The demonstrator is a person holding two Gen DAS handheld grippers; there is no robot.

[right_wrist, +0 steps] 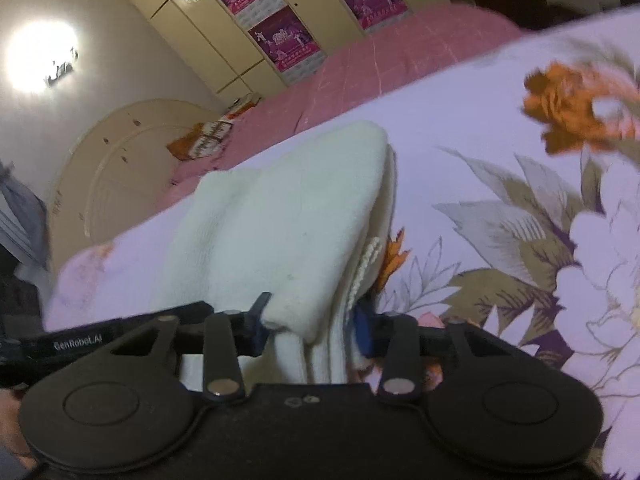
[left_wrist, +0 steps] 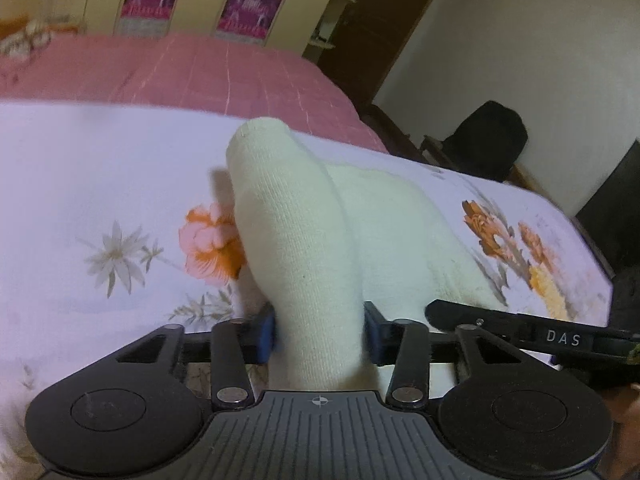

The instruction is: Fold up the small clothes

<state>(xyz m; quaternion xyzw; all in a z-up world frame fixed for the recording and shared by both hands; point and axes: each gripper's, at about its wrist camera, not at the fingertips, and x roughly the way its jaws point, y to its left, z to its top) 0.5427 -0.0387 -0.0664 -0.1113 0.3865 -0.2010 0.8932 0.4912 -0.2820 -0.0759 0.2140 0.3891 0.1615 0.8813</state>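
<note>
A cream-white knitted sock lies on a white floral sheet. My left gripper is shut on one end of it, and the cloth rises in a hump between the blue pads. The right gripper's finger reaches in from the right, beside the sock. In the right wrist view the folded sock lies in layers, and my right gripper is shut on its near edge. The left gripper's finger shows at the left.
A pink quilted bedspread lies beyond the floral sheet. Cream wardrobes with magenta posters stand behind the bed. A black chair stands off the bed's right side. The sheet's edge drops off at the right.
</note>
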